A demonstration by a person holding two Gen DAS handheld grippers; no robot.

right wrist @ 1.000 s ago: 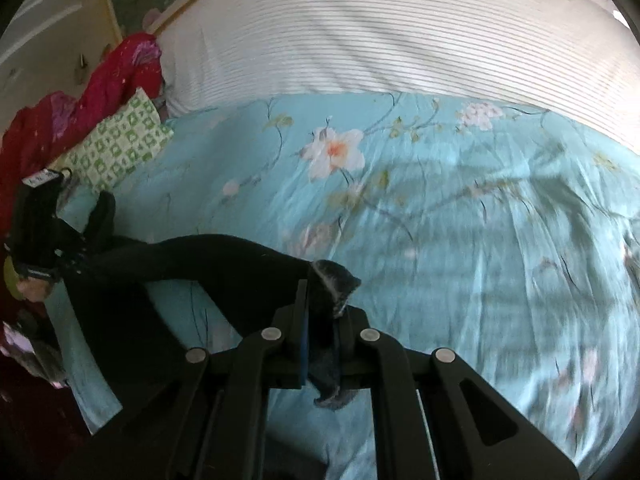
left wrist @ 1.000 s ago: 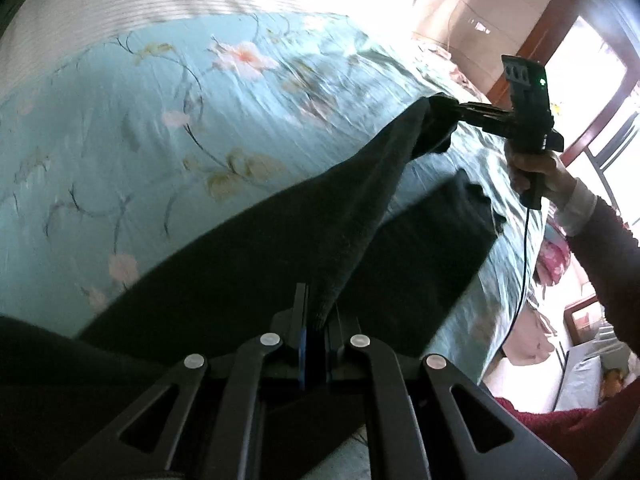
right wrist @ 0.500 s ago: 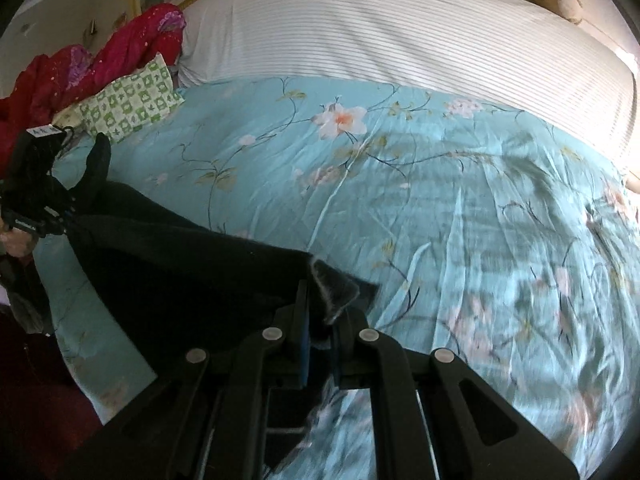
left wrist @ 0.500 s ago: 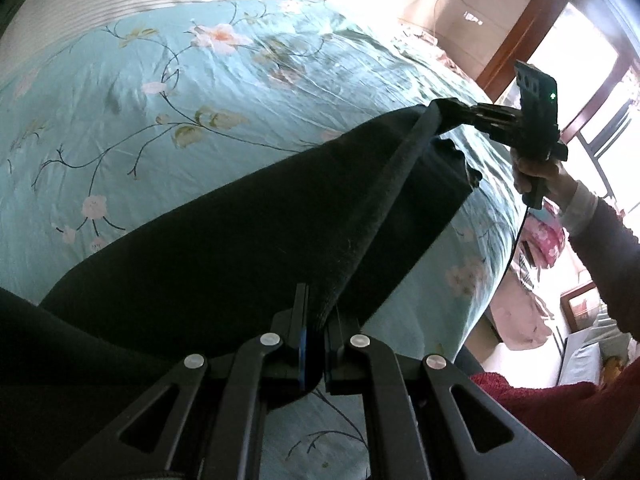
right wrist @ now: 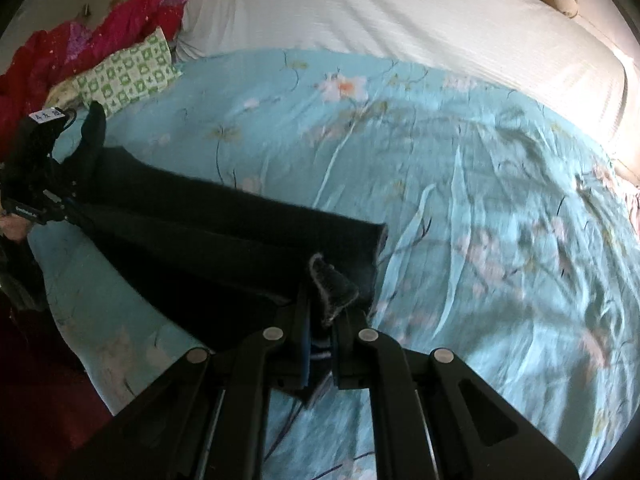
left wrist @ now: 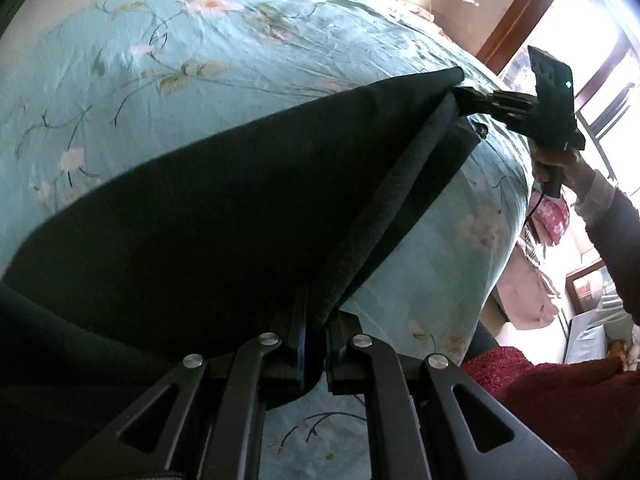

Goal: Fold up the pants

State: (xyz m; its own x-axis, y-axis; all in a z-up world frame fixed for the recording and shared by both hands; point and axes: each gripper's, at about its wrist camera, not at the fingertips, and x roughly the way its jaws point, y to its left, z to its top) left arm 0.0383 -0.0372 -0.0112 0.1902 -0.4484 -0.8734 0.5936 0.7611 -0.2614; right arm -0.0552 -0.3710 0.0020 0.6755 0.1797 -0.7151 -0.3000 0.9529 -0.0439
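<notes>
Since a second ago we have swung one leg of the pants [left wrist: 224, 216] over the other on the bed [right wrist: 460, 184]. Left gripper [left wrist: 316, 344] and right gripper [right wrist: 320, 320] remain clenched on the fabric; lengthwise fold nearly laid.

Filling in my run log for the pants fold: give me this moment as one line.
phase: carrying fold | left gripper: shut on black pants | right gripper: shut on black pants | surface: floral bedsheet

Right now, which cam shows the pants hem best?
Right wrist view. The hem of the black pants lies in the open on the floral sheet, beside the right gripper, which pinches a fuzzy corner. The left wrist view shows the hem only far off and foreshortened, by the right gripper.
</notes>
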